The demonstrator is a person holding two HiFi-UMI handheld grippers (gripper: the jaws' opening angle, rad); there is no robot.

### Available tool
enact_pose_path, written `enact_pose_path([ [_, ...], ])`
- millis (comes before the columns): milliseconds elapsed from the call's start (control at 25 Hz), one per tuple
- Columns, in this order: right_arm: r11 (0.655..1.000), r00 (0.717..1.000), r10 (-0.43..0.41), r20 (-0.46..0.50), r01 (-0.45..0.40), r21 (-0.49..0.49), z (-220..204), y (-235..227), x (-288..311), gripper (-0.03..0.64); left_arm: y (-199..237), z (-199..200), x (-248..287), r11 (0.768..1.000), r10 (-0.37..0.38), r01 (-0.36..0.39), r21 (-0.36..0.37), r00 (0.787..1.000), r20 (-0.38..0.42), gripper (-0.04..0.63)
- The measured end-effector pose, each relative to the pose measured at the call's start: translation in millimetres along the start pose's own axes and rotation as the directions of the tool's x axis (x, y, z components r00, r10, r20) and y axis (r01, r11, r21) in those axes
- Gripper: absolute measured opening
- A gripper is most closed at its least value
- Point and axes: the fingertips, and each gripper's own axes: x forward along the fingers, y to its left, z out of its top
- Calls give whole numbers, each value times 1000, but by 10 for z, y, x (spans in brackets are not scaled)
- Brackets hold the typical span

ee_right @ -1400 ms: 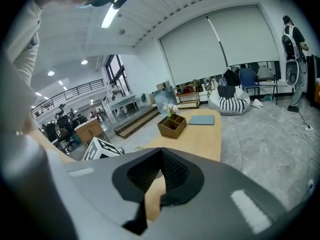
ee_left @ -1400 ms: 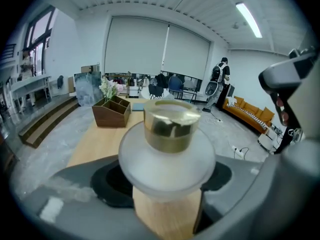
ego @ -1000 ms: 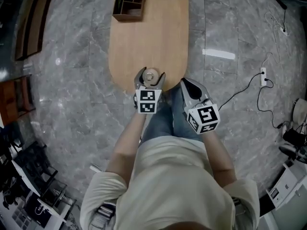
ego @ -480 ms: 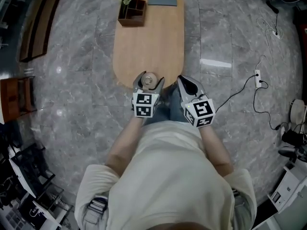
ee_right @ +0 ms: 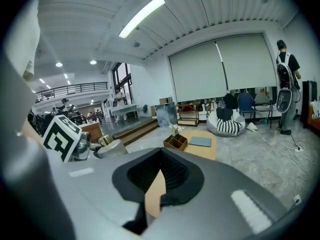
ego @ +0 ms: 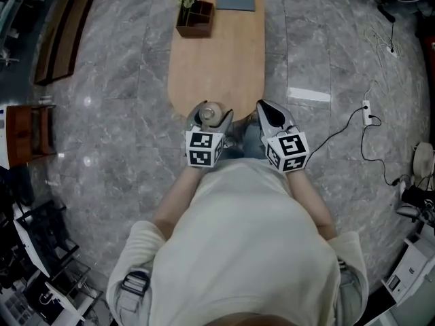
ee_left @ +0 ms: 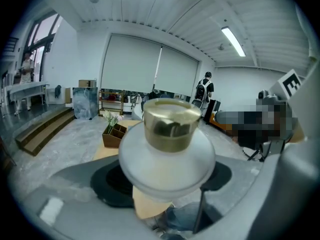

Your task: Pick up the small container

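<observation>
frosted white with a gold cap, the small round container (ee_left: 169,134) sits pinched at its wide body between the jaws of the left hand-held gripper (ego: 211,116), over the near end of the oval wooden tabletop (ego: 217,60). its base is hidden, so i cannot tell whether it touches the wood. in the head view only its top shows between the jaws. the right hand-held gripper (ego: 270,113) grasps nothing, its jaws drawn to a thin slit, just beside the tabletop's end.
</observation>
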Motion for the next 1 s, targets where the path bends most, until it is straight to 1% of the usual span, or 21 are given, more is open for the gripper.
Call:
enact_pose_path([
  [280,1000,1000,8,14,-8,11,-12,76,-14,0,50,131,-179,1000,-7,7,11,999,37,347],
  [480,1000,1000,9,19,-9,22,21,127,14,0,116,169,-218,1000,-3,2,5,999,44,347],
  [640,1000,1000,11,21,-12,15,53,137,43,0,158,184,-225,1000,3,-3,2,999,47,347],
  [840,1000,1000,11,9,-11,-27,41,154,65,-2,179,215,-233,1000,7,-7,4,998,55,347],
  [1000,999,1000,20,14,-19,-27,48,150,95,-2,195,245,-212,1000,7,-7,5,998,63,347],
])
